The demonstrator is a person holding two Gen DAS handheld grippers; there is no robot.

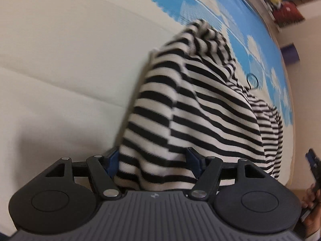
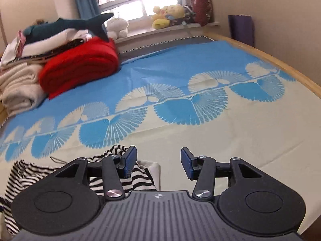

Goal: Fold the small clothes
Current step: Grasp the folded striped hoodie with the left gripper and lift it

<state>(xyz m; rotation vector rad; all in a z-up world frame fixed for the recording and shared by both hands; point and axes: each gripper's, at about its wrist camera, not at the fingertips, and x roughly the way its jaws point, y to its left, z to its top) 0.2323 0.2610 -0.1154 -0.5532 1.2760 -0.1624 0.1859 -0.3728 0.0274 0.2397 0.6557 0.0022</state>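
Observation:
A black-and-white striped garment (image 1: 200,100) lies bunched on the cream part of the bedsheet (image 1: 60,70). Its near edge drapes between the fingers of my left gripper (image 1: 152,156). The jaws stand wide apart and the blue pads (image 1: 112,160) show on either side of the cloth without pinching it. A thin black loop (image 1: 251,81) sticks out at the garment's far side. In the right wrist view the same garment (image 2: 138,178) sits low and left, partly under the left finger of my right gripper (image 2: 158,162). That gripper is open, with only bare sheet between its pads.
A folded red blanket (image 2: 80,66), cream towels (image 2: 18,88) and a shark plush (image 2: 66,26) are stacked at the far left of the bed. Plush toys (image 2: 168,16) line the windowsill. The wooden bed edge (image 2: 280,64) runs along the right. A hand (image 1: 311,200) shows at the left view's right edge.

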